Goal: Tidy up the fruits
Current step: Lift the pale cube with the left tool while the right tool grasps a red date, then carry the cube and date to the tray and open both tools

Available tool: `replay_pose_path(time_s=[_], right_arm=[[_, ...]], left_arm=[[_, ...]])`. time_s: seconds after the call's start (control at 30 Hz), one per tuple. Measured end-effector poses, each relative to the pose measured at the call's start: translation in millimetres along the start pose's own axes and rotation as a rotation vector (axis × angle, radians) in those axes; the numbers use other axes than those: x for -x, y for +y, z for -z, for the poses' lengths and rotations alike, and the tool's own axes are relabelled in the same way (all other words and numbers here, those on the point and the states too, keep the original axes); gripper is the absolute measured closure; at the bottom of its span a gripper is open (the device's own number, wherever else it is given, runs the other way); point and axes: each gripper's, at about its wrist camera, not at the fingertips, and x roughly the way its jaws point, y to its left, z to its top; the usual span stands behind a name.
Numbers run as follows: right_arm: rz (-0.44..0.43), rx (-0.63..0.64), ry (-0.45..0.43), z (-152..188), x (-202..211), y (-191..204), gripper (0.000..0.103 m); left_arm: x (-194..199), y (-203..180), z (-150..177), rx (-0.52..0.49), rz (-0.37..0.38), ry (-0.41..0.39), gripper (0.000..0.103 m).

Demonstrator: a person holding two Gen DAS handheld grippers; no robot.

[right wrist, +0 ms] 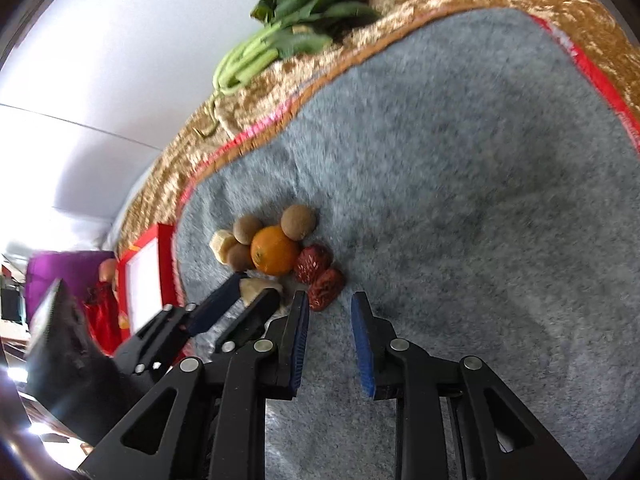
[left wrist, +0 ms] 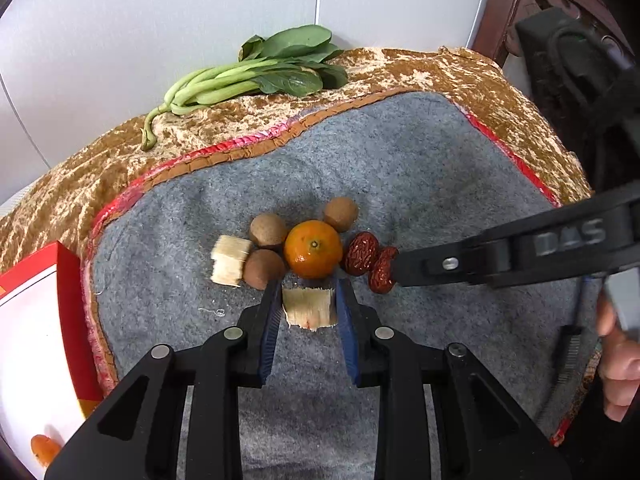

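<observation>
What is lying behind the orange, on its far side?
Behind the orange two brown round fruits rest on the grey felt mat, both touching it. Farther back lie leafy greens. Nothing appears hidden.

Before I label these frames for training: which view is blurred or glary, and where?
Left wrist view: sharp at centre, the round orange mandarin crisp; fisheye bends the edges. Right wrist view: softer, the fuzzy grey felt mat smeared at right; the white wall is blown out, with glare at lower left.
</observation>
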Motion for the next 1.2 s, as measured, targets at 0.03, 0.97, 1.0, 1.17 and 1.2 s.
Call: replay_pose_path(time_s=[0.03,0.97,1.0,1.17,1.2], right_arm=[[0.005,0.001,0.002,0.6,-2.1,0.5,0.079],[0.061,0.100,-0.020,3.0,-25.9,46.7,0.084],[0.052,0.102,-0.019,3.3,-26.0,48.6,0.084],[-0.018,0.139,-0.014,9.2,-13.5,52.3,0.084],[-0.038,0.148,-0.014,11.0,-13.8,57.2,0.084]], left_arm=[[3.1,0.3,0.4,0.000,0.000,-0.004,0.078],[6.8,7.1,25.7,-0.034,-0.038,0.052,0.075],[8.4,5.7,25.8,-0.046,-0.041,0.049,0.075],[29.4,14.3,25.9,-0.016,-0.049,0.022,0.075],[36.8,16.3,27.8,-0.011,-0.057,0.012,0.075]])
